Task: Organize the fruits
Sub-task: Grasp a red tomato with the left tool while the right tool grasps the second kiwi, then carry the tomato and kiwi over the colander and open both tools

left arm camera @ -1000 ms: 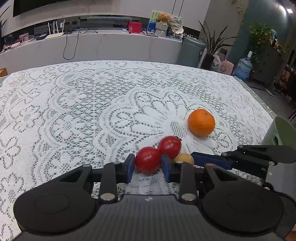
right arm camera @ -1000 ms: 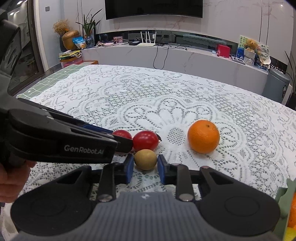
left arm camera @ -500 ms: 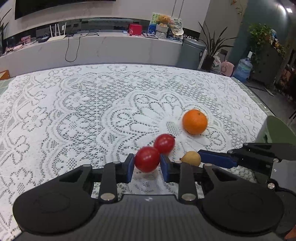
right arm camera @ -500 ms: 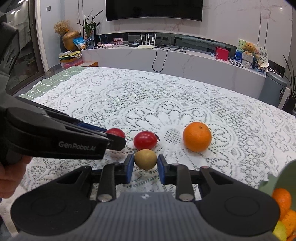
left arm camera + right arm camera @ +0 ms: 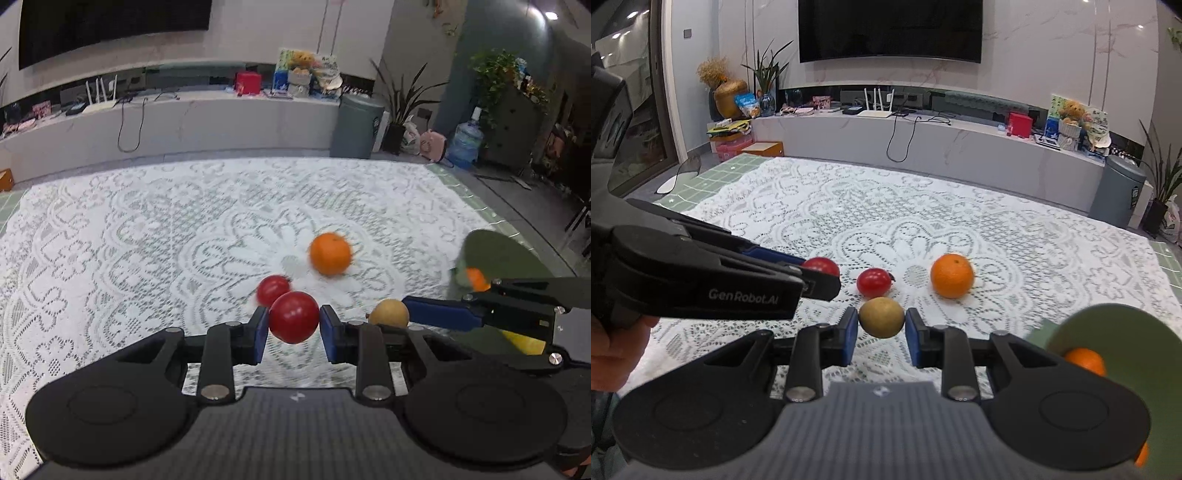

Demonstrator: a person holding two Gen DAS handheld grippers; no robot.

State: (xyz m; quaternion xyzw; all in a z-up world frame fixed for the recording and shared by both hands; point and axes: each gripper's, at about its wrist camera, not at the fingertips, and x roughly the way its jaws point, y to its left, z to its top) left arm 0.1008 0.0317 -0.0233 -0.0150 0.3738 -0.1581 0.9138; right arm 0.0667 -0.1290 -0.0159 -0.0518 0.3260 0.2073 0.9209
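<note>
- My left hand-held gripper (image 5: 294, 328) sits at centre-bottom of the left wrist view, clenched on a red tomato (image 5: 294, 316); both blue pads press its sides.
- The tomato looks clear of the lace cloth (image 5: 110, 240) on the desk, though I can't judge the gap.
- A second tomato (image 5: 272, 290) lies on the cloth just behind and left of the held one; in this view they overlap, so I can't tell whether they touch.
- An orange (image 5: 330, 253) rests on the cloth above centre, apart from both tomatoes.
- My right hand-held gripper (image 5: 881, 329) is at centre-bottom of the right wrist view, grasping a kiwi (image 5: 881, 317) between its pads.
- In the left wrist view that kiwi shows at lower right, at the tip of the right tool's blue finger (image 5: 439, 316).
- A green bowl (image 5: 1115, 332) sits at the lower right edge of the right wrist view with an orange fruit (image 5: 1085, 361) inside; more fruit is partly hidden by the tool.
- At far left of the right wrist view, part of a hand (image 5: 613, 350) holds the left tool's handle.
</note>
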